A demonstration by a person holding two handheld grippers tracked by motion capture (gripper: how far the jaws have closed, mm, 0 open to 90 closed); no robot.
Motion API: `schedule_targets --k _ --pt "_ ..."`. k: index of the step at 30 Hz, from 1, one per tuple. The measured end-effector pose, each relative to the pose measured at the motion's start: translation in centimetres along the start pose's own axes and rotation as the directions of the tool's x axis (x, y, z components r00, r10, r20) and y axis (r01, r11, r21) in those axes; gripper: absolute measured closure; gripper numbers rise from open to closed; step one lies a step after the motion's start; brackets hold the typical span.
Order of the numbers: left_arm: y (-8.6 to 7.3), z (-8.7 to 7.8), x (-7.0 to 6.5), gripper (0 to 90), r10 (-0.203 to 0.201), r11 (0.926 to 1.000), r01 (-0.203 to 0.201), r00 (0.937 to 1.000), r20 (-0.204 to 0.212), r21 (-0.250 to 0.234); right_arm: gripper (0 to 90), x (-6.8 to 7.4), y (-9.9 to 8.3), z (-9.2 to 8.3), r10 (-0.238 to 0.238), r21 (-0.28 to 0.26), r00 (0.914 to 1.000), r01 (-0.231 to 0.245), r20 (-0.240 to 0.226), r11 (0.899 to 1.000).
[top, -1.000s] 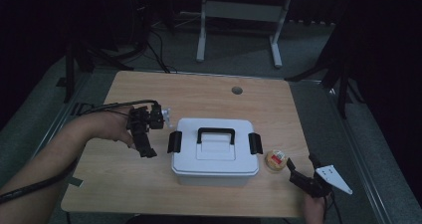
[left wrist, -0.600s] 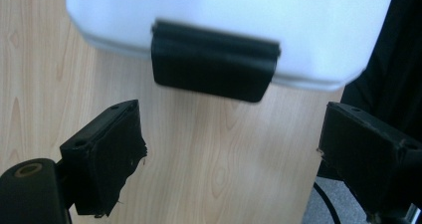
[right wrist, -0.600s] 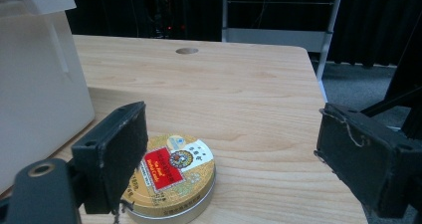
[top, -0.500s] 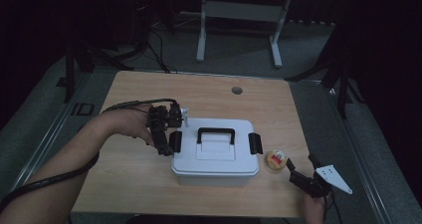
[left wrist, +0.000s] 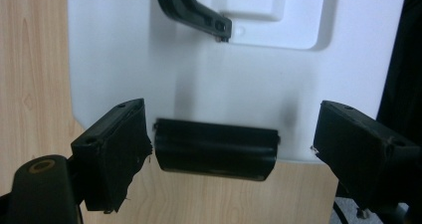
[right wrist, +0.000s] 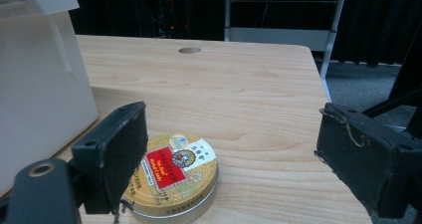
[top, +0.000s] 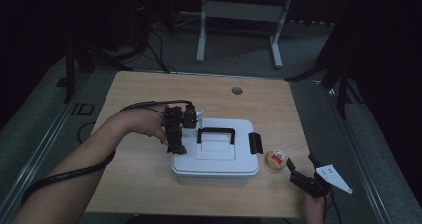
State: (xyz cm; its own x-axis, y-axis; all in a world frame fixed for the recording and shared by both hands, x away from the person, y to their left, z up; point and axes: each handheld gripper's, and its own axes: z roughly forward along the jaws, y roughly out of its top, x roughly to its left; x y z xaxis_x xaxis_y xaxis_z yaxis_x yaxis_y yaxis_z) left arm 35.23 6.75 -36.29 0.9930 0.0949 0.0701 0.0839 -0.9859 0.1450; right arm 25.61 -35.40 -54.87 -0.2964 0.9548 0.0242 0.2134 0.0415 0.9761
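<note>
Left gripper (top: 176, 145) over the box (top: 215, 154) latch (left wrist: 215, 155)
Jaws wide, straddling the latch at the box's 9 o'clock; right gripper (top: 303, 171) wide too, tin (right wrist: 171, 181) just ahead on the worktop (top: 144, 184).

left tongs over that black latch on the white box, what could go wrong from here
1. The left tongs stand open around the black latch but off centre, the left pad much closer; closing could pinch it askew or slip off.
2. Prying one latch may shift the white box, since nothing holds it down.
3. The round tin sits close beside the box, by the open right tongs; a sliding box could knock it.
</note>
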Motion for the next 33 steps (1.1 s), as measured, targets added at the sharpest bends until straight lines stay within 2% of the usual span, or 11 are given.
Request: schedule_targets --k 7,16,17,20,21,23,24,26,29,33 --pt "1.3 0.6 0.1 14.1 0.012 0.9999 -0.012 0.9999 0.000 0.007 12.3 0.0 0.0 0.0 -0.002 -0.001 1.0000 0.002 -0.007 1.000" --pt "2.4 1.3 0.5 16.2 0.007 0.9996 -0.008 0.9997 0.024 0.029 12.3 -0.1 0.0 0.0 0.003 -0.002 0.9998 -0.004 -0.017 1.000" --pt "2.5 1.3 0.6 21.3 0.016 0.9994 -0.016 0.9995 0.028 0.031 12.4 -0.1 0.0 0.0 0.006 -0.001 0.9998 -0.006 -0.019 1.000" --pt "2.9 1.4 0.7 25.3 0.025 0.9996 -0.025 0.9990 0.037 0.014 12.3 -0.1 0.0 0.0 0.007 -0.001 0.9998 -0.007 -0.020 1.000" --pt "3.0 1.4 0.8 31.7 0.031 0.9994 -0.032 0.9988 0.039 0.012 12.4 -0.1 0.0 0.0 0.010 -0.001 0.9997 -0.010 -0.023 1.000" --pt "3.2 1.5 1.1 32.7 0.034 0.9993 -0.034 0.9990 0.030 0.016 12.4 -0.1 0.0 0.0 0.010 -0.001 0.9997 -0.010 -0.023 1.000" --pt "3.3 1.6 1.3 38.9 0.038 0.9988 -0.038 0.9991 0.017 0.029 12.4 -0.1 0.0 0.1 0.011 0.000 0.9996 -0.011 -0.027 1.000" --pt "3.4 1.5 1.5 45.8 0.045 0.9987 -0.045 0.9988 0.020 0.025 13.4 -0.1 0.0 0.0 0.010 0.002 0.9996 -0.010 -0.027 1.000" --pt "3.7 1.4 1.5 48.7 0.048 0.9986 -0.049 0.9978 0.046 0.019 13.4 -0.1 0.0 0.1 0.011 0.002 0.9996 -0.011 -0.028 1.000" --pt "4.2 1.5 1.4 58.6 0.058 0.9977 -0.060 0.9962 0.064 0.031 13.4 -0.1 0.0 0.1 0.012 0.003 0.9995 -0.012 -0.029 1.000"
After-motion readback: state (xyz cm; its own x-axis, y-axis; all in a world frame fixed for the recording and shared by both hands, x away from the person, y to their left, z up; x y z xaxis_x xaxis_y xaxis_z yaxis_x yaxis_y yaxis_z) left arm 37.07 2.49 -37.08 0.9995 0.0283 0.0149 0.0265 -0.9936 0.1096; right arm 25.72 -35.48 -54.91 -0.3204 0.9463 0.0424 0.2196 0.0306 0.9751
